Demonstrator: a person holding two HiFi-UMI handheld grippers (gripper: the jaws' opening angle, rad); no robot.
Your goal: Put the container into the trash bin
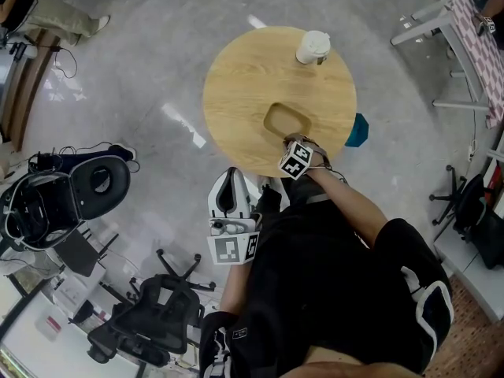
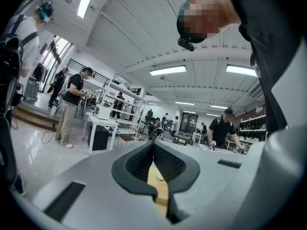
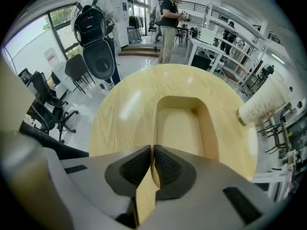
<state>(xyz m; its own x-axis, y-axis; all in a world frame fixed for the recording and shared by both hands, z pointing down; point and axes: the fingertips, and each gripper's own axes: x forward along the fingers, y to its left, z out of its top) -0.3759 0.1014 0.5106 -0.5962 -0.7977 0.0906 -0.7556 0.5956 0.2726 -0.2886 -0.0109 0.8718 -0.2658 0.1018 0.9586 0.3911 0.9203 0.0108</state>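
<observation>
A round wooden table (image 1: pixel 236 93) spreads beneath the right gripper (image 3: pixel 152 156), with the teal trash bin (image 1: pixel 358 131) waiting to that gripper's right, past the table's edge. The tan container (image 3: pixel 181 123) lies just ahead. Its near rim appears pinched between the nearly closed jaws, ready for lifting. The left gripper (image 2: pixel 153 150) idles closed and empty, held clear.

Open lab hall: white shelving racks (image 2: pixel 116 96), office chairs (image 1: pixel 172 283), strip lights (image 2: pixel 168 71), polished floor (image 1: pixel 150 69).

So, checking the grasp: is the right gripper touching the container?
Touching. The right gripper view shows the right gripper pinching the near rim of the container.
</observation>
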